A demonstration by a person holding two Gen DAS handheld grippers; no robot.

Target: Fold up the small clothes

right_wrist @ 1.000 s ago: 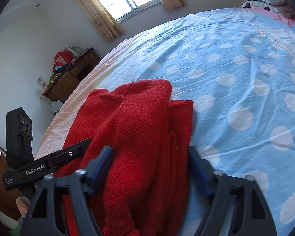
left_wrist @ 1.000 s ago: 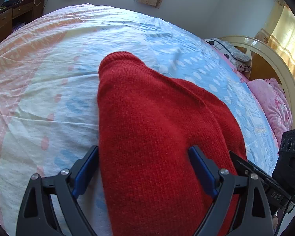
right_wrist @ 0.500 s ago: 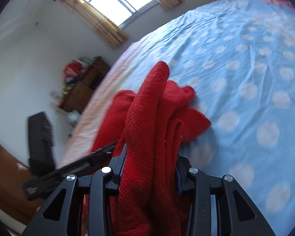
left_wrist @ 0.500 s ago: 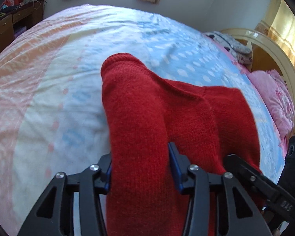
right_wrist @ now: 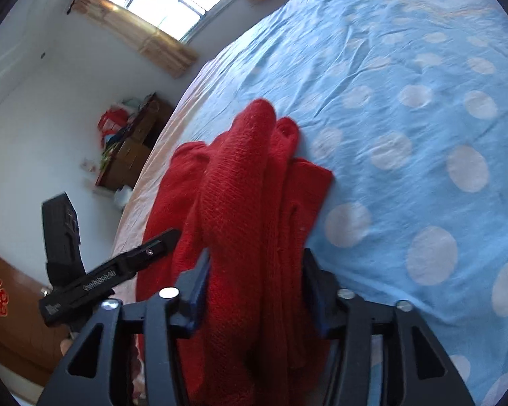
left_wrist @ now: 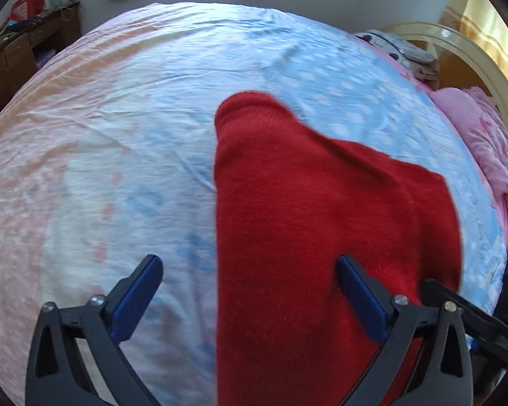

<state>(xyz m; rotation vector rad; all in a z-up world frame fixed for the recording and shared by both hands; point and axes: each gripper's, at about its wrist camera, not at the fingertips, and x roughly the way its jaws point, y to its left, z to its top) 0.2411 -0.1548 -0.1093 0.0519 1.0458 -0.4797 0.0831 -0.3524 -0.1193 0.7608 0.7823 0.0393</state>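
Note:
A red knit garment [left_wrist: 304, 203] lies on the bed sheet [left_wrist: 118, 118], with one narrow end pointing away from me. My left gripper [left_wrist: 249, 260] is opening and stands wide. Its left finger is over bare sheet, its right finger over the knit, and neither pad presses. In the right wrist view the same garment [right_wrist: 240, 176] is bunched into upright folds. My right gripper [right_wrist: 255, 255] is still shut on that bunch, though its jaws are opening. The left gripper's body [right_wrist: 118, 270] shows at the left of that view.
The sheet [right_wrist: 406, 101] is blue with white dots on one side and pink on the other. A wooden desk [left_wrist: 23, 50] with clutter stands by the wall. Pink bedding [left_wrist: 481, 135] and a curved headboard [left_wrist: 457, 44] are at the right.
Both grippers closed on the garment half a second ago. The left has since sprung wide open and slid left off the knit's edge. The right has widened a little and rolled.

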